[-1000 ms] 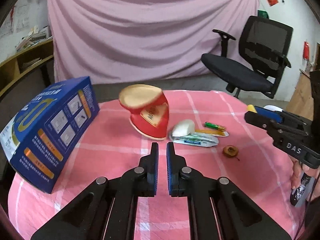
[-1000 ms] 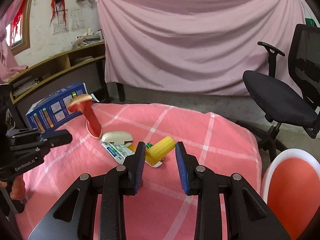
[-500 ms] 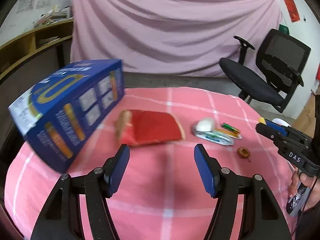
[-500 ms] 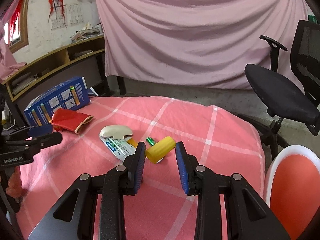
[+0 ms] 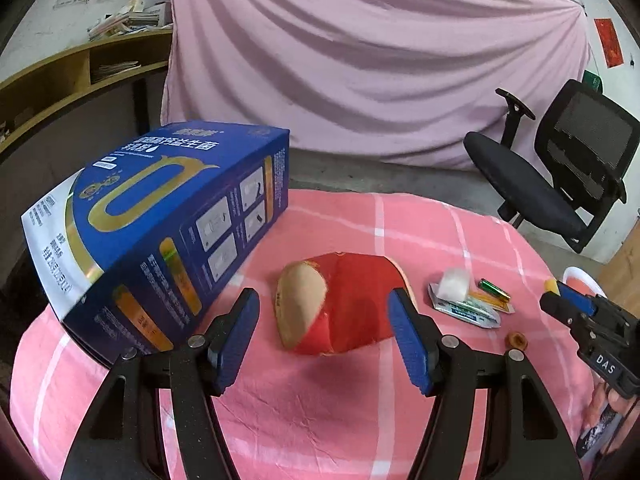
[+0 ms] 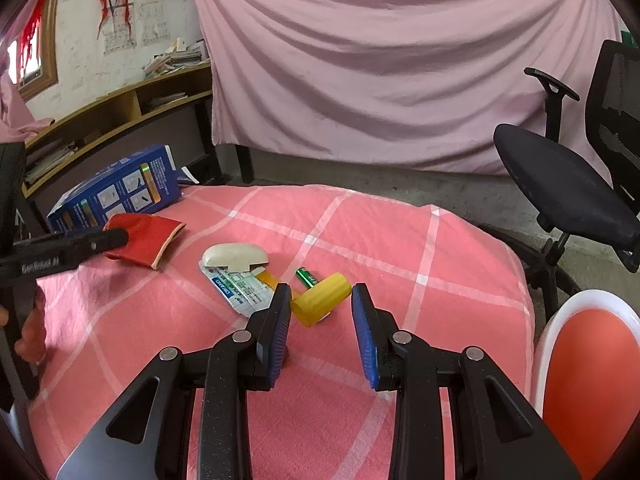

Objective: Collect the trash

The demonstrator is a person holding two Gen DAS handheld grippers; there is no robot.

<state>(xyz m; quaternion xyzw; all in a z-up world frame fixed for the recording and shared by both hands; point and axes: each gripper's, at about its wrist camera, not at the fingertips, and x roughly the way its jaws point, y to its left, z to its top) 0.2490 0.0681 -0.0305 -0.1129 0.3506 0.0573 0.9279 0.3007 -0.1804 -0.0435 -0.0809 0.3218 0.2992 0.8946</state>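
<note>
A crushed red paper cup [image 5: 344, 304] lies on its side on the pink checked tablecloth [image 5: 304, 408]. My left gripper [image 5: 323, 296] hangs just short of it; its jaws are wide apart and closing, and the pads touch nothing. The left gripper [image 6: 116, 236] also shows in the right wrist view, next to the cup [image 6: 148, 236]. My right gripper [image 6: 320, 290] is shut on a yellow roll [image 6: 320, 300], held above the table. From the left, the right gripper [image 5: 560, 292] shows yellow at its tip.
A big blue carton [image 5: 160, 224] lies at the table's left. A white lump [image 6: 234, 256], a printed packet [image 6: 240, 288], a green battery [image 6: 306, 276] and a brown scrap [image 5: 516, 340] lie mid-table. A black office chair [image 6: 560, 176] stands behind, a white-rimmed orange bin [image 6: 588, 368] at right.
The left gripper went from shut to wide open and swung left toward the carton. The red cup, tilted on end before, now lies flat. The right gripper stayed put.
</note>
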